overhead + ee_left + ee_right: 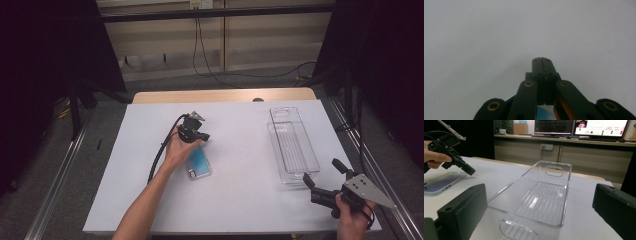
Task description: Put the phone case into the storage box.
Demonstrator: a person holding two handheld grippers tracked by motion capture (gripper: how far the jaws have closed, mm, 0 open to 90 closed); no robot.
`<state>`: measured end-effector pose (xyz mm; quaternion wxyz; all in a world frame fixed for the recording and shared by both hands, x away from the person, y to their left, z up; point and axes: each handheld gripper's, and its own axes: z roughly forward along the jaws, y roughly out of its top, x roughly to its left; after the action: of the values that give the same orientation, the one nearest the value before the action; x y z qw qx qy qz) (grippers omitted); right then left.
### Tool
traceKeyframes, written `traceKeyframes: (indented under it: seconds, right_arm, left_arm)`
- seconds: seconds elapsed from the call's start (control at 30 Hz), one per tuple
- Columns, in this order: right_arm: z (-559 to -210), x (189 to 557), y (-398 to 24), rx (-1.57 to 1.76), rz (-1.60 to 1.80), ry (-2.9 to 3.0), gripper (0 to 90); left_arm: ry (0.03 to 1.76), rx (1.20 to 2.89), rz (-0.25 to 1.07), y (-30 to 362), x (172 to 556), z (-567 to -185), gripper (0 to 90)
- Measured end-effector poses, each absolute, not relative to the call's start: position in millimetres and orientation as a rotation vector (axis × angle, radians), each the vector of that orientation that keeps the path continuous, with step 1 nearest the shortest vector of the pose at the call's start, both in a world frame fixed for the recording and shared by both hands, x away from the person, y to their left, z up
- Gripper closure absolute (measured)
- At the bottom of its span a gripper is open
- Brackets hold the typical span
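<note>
High view: your left hand-held gripper (pixel 202 135), jaws clenched on nothing, hovers at the far end of the phone (pixel 197 162), whose long axis runs back toward you; the right hand-held gripper (pixel 323 173), released, sits well apart.

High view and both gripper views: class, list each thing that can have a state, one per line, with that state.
Left gripper: jaws shut, nothing between them.
Right gripper: jaws open, empty.
Phone: flat on the table, screen up.
Clear bin: upright, empty.

Left tool (pixel 541 60) closed, right tool (pixel 322 174) agape.
</note>
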<state>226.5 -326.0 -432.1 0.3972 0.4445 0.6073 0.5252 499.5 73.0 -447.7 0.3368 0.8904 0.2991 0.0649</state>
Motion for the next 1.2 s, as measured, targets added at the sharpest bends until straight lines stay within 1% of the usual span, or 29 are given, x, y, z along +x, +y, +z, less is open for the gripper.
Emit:
traceKeyframes:
  seconds: [0.03, 0.1, 0.17, 0.27, 0.33, 0.53, 1.2]
  right_arm:
    - [-432.0, 226.5, -325.9, 1.127, 1.331, 1.537, 0.0]
    - [-432.0, 226.3, -326.3, 1.122, 1.332, 1.541, 0.0]
    - [-432.0, 226.1, -326.4, 1.124, 1.332, 1.54, 0.0]
    - [-432.1, 226.2, -326.5, 1.126, 1.332, 1.539, 0.0]
    - [-432.1, 226.2, -326.3, 1.124, 1.332, 1.541, 0.0]
    - [-432.2, 226.0, -326.5, 1.129, 1.331, 1.538, 0.0]
    - [-432.1, 224.9, -327.1, 1.127, 1.329, 1.539, 0.0]
  left_arm:
    - [0.785, 2.332, 0.177, 73.3, 500.0, -449.9, 90.0]
    - [0.802, 2.307, 0.143, 76.0, 501.9, -451.2, 90.0]
    - [0.798, 2.311, 0.137, 76.3, 502.5, -451.0, 90.0]
    - [0.783, 2.333, 0.163, 74.4, 501.7, -450.1, 90.0]
    - [0.782, 2.331, 0.148, 75.6, 502.8, -450.0, 90.0]
    - [0.784, 2.344, 0.175, 79.0, 503.6, -449.1, 90.0]
    - [0.786, 2.364, 0.155, 87.7, 503.0, -447.8, 90.0]
